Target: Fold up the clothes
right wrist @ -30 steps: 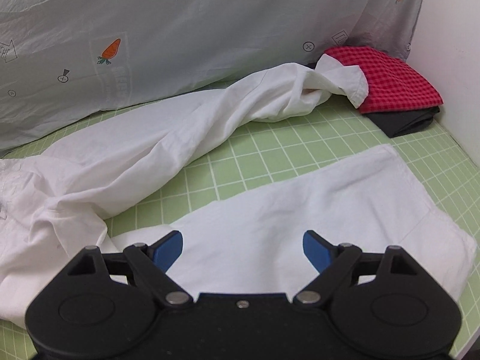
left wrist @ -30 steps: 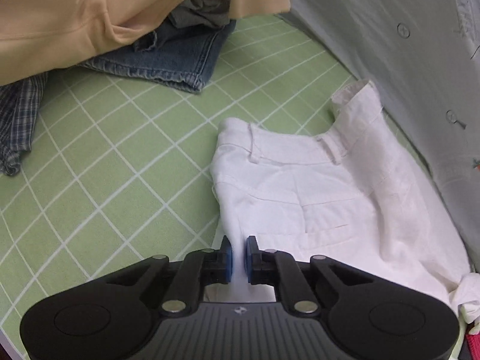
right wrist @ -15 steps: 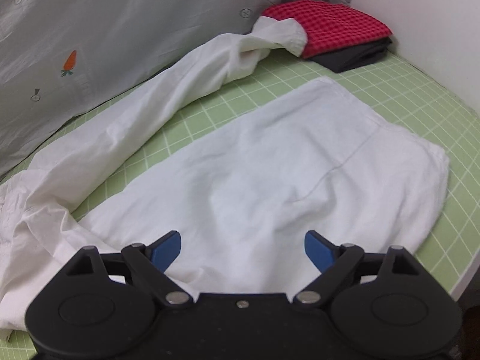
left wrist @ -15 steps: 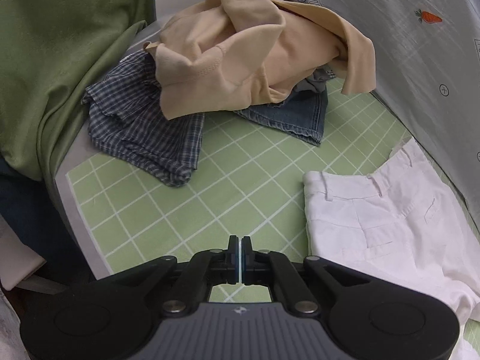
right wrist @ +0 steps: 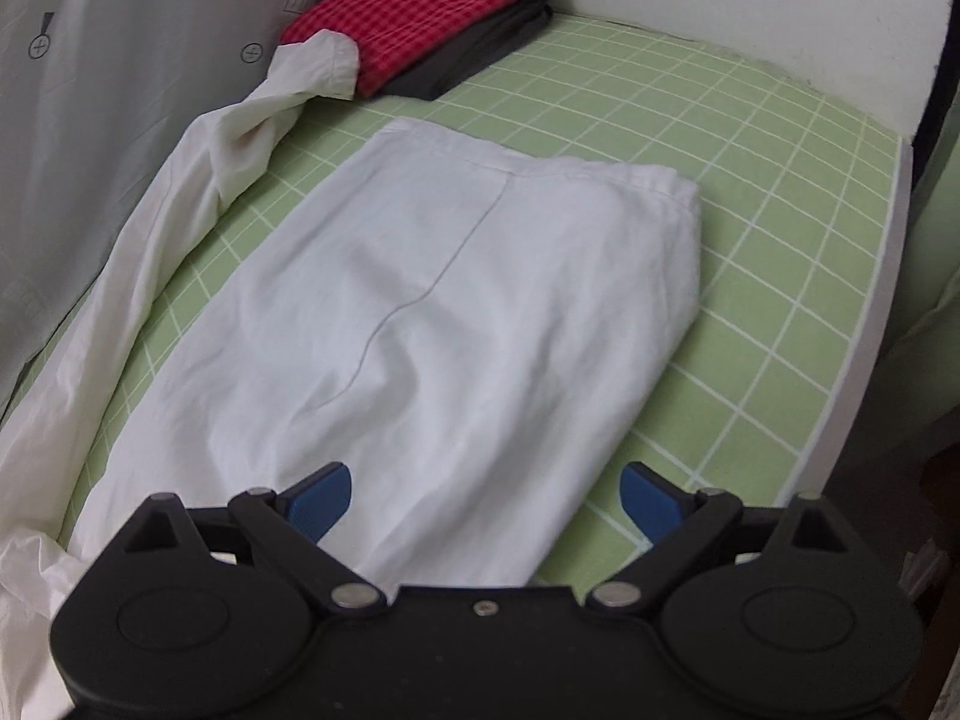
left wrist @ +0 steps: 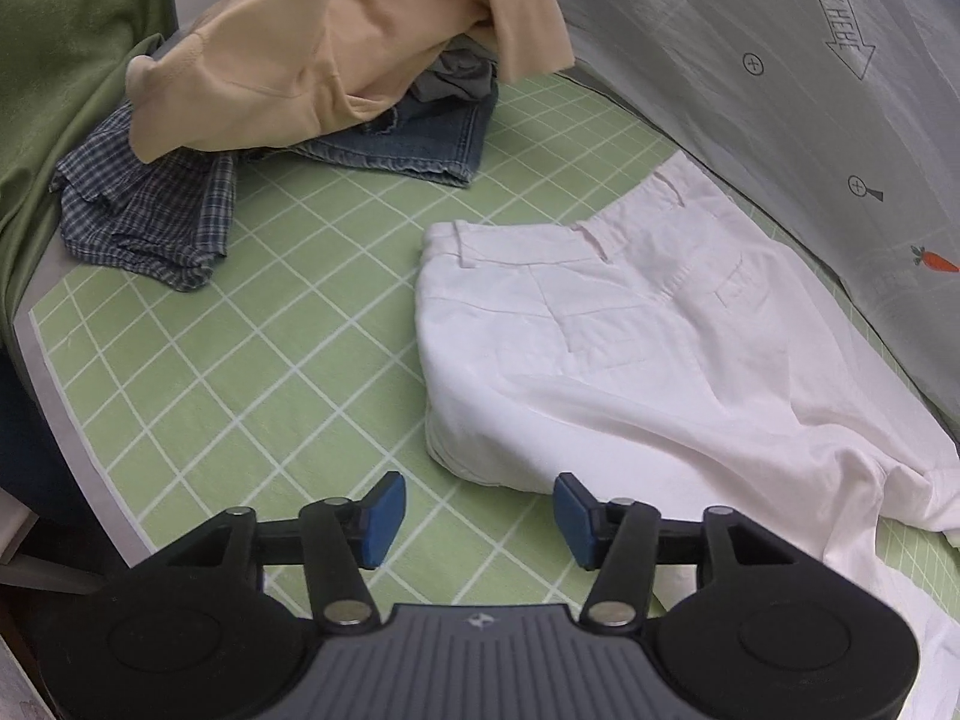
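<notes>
White trousers point(left wrist: 606, 324) lie on the green grid mat point(left wrist: 252, 360), waistband toward the clothes pile. My left gripper point(left wrist: 477, 519) stands open just short of the trousers' near hip edge, nothing between its blue pads. In the right wrist view one trouser leg point(right wrist: 432, 324) lies flat and smooth in front. The other leg point(right wrist: 198, 180) runs rumpled along the grey sheet, its cuff resting against the red cloth. My right gripper point(right wrist: 486, 498) hangs open over the flat leg's near part, holding nothing.
A pile of unfolded clothes sits at the mat's far left: a tan garment point(left wrist: 336, 42), jeans point(left wrist: 420, 138), a blue plaid shirt point(left wrist: 144, 210). Folded red checked cloth point(right wrist: 420, 12) on a dark garment point(right wrist: 480, 54) lies far right. A grey printed sheet point(left wrist: 780, 90) backs the mat.
My left gripper let go of the white trousers, pulled back and opened. My right gripper stayed open and swung right along the flat leg toward its hem.
</notes>
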`<state>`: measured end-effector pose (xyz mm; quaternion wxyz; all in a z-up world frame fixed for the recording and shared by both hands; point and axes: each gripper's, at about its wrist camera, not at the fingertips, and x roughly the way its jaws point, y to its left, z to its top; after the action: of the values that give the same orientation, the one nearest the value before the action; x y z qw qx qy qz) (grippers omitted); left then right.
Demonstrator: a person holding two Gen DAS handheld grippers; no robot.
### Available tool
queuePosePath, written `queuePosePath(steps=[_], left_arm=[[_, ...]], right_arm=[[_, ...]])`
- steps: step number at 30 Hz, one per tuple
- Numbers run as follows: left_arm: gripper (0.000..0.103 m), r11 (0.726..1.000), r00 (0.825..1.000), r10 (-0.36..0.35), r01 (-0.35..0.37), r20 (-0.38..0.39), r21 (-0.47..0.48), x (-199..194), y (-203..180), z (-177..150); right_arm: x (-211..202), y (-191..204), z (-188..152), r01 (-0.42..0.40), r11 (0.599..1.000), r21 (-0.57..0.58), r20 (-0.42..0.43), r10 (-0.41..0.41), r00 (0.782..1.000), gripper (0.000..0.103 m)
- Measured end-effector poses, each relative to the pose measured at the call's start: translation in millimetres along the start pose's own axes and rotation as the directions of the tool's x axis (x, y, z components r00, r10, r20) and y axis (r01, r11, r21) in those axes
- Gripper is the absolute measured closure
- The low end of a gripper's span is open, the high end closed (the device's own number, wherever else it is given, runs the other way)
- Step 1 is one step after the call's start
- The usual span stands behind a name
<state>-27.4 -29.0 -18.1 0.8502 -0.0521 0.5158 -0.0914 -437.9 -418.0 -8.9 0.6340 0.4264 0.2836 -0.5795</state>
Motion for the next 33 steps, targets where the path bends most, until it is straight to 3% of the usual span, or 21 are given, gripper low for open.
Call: queuePosePath(steps=[4,8,14,18,19,21,22,24,28,33], left_arm=[[0.031,0.998,1.000,-0.015,0.015,0.004,0.059,-2.2,-15.7,5.2],[0.015,0.996,1.000,-0.020,0.019,0.010,0.093,-3.8,-24.4,11.8],[0.014,0.996,1.000,-0.024,0.024,-0.003,0.084,-2.6,-23.1,19.1],[0.013,0.999,1.000,-0.020,0.021,-0.015,0.042,0.4,-14.6,22.1],[0.013,0.999,1.000,-0.018,0.019,-0.021,0.034,2.2,-12.3,22.9],[0.013,1.000,0.999,-0.018,0.018,-0.031,0.018,6.3,-8.9,24.6],[0.013,1.000,0.999,-0.020,0.020,-0.036,0.013,8.3,-7.7,25.4],[0.013,1.000,0.999,-0.018,0.018,-0.050,0.005,12.3,-5.6,27.4],[0.013,0.999,0.997,0.033,-0.033,-0.073,0.012,18.8,-1.6,32.4],[0.013,0.999,0.994,0.046,-0.048,-0.100,-0.017,26.4,7.4,39.6]], right_arm=[[6.7,-16.6,-1.1,0.008,0.998,0.068,-0.019,-0.007,1.000,0.006],[14.1,-19.7,-4.3,-0.044,0.987,0.154,-0.042,0.051,0.998,0.006],[20.9,-22.8,-6.1,-0.048,0.959,0.279,-0.058,0.067,0.996,0.005],[19.7,-31.8,-6.3,-0.072,0.909,0.411,-0.067,0.109,0.992,0.011],[20.4,-33.5,-6.5,-0.089,0.896,0.435,-0.068,0.132,0.989,0.017],[22.1,-36.8,-7.0,-0.123,0.866,0.484,-0.069,0.178,0.982,0.039],[26.9,-38.3,-9.2,-0.149,0.845,0.513,-0.080,0.220,0.972,0.064],[25.1,-40.5,-9.3,-0.196,0.815,0.545,-0.068,0.276,0.959,0.088],[3.4,-43.4,-2.6,-0.285,0.775,0.564,0.010,0.339,0.941,0.098],[-23.7,-47.0,5.9,-0.394,0.716,0.576,0.109,0.411,0.905,0.099]])
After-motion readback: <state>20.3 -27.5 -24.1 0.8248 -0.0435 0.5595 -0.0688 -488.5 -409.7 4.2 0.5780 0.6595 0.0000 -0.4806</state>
